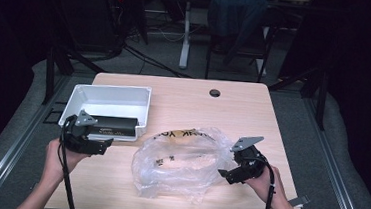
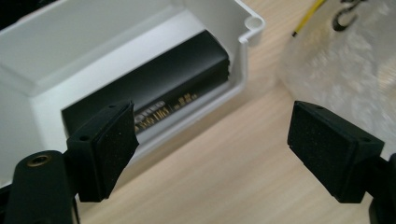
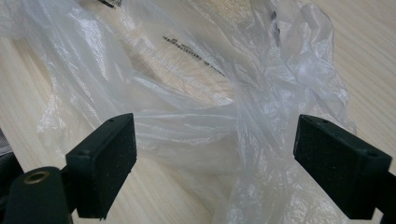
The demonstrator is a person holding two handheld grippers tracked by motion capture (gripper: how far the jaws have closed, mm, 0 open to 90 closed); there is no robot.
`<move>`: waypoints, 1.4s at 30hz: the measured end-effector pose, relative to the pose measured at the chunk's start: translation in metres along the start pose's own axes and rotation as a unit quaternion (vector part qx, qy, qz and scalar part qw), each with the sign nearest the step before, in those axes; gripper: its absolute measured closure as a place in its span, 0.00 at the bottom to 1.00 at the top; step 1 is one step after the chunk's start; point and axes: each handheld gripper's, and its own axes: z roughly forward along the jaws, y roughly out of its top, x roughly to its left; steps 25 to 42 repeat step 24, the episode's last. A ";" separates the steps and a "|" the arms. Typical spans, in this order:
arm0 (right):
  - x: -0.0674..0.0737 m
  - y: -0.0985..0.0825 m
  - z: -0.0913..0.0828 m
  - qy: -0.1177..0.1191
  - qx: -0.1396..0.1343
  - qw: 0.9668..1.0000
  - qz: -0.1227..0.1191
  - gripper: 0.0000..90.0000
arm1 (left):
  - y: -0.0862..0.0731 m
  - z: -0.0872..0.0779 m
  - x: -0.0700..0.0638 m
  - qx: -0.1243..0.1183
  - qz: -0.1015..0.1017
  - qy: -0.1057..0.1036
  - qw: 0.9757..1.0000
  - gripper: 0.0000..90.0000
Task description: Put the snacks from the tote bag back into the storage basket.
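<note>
A white tray (image 1: 139, 95) stands at the table's left, and a long black box (image 1: 115, 125) lies inside it along the near wall. My left gripper (image 1: 104, 147) hovers just in front of the tray, open, with bare wood between its jaws. In the left gripper view the black box (image 2: 159, 86) rests against the tray wall (image 2: 236, 77) beyond the open pads (image 2: 109, 149). A crumpled clear plastic bag (image 1: 179, 159) lies mid-table. My right gripper (image 1: 229, 174) stands open at the bag's right edge; in its own view the bag (image 3: 210, 116) sits between and beyond the pads, which do not press it.
A round cable hole (image 1: 215, 93) sits near the table's far edge. Beyond the table are a chair with a dark jacket (image 1: 236, 18) and a white desk leg (image 1: 185, 34). Bare wood lies at the far right of the table.
</note>
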 end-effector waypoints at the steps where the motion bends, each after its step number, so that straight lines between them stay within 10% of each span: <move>1: 0.000 0.000 0.000 0.000 0.001 1.000 0.000 0.14 | -0.003 -0.001 -0.003 0.002 0.001 -0.003 1.000 0.17; 12: 0.001 -0.001 0.000 -0.004 0.004 1.000 -0.002 0.14 | -0.027 -0.007 -0.034 0.018 0.020 -0.024 0.999 0.16; 42: 0.000 -0.002 0.000 -0.008 0.001 1.000 -0.006 0.14 | -0.033 0.003 -0.043 0.031 0.027 -0.042 0.998 0.16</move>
